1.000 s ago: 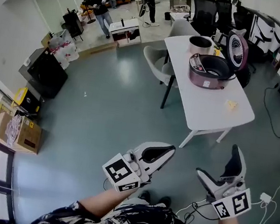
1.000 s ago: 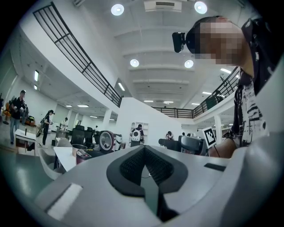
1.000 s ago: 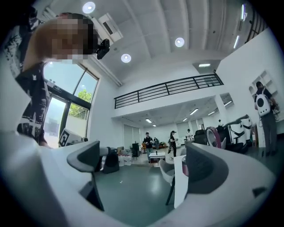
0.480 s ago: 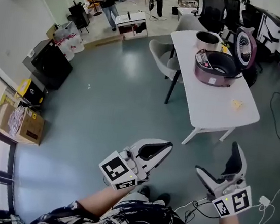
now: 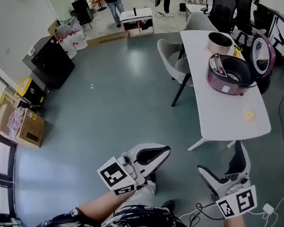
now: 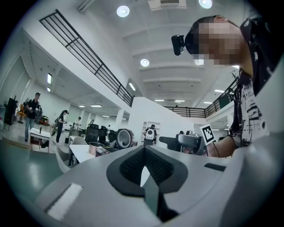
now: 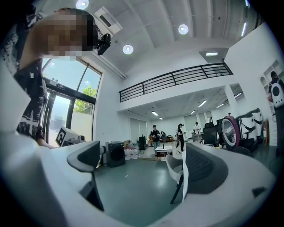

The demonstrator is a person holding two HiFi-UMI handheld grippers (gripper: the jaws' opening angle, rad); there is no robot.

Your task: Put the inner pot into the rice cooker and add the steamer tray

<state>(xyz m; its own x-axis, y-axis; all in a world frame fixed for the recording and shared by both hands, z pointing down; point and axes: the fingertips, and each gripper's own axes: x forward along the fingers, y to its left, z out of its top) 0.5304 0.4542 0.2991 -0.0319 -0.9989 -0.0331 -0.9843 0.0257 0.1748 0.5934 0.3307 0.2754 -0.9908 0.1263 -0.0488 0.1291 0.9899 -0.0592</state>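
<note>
A pink-purple rice cooker (image 5: 233,74) stands with its lid up at the far end of a white table (image 5: 219,115), and its cavity looks empty. Just behind it on the table sits the metal inner pot (image 5: 220,43). I cannot make out a steamer tray. Both grippers are held low near the person's body, well short of the table. My left gripper (image 5: 165,151) is shut with nothing in it, and its pads meet in the left gripper view (image 6: 144,151). My right gripper (image 5: 220,158) is open and empty. The cooker lid (image 7: 230,132) shows far off in the right gripper view.
A small yellowish item (image 5: 249,115) lies on the table near its front. A grey chair (image 5: 169,57) stands at the table's left side. Black cases (image 5: 49,63) and cardboard boxes (image 5: 19,123) line the left wall. People stand at the far end. White cables (image 5: 269,207) trail on the floor at right.
The table and cooker have shifted right and slightly lower in the head view as the person walks. Both grippers keep their pose: left shut, right open.
</note>
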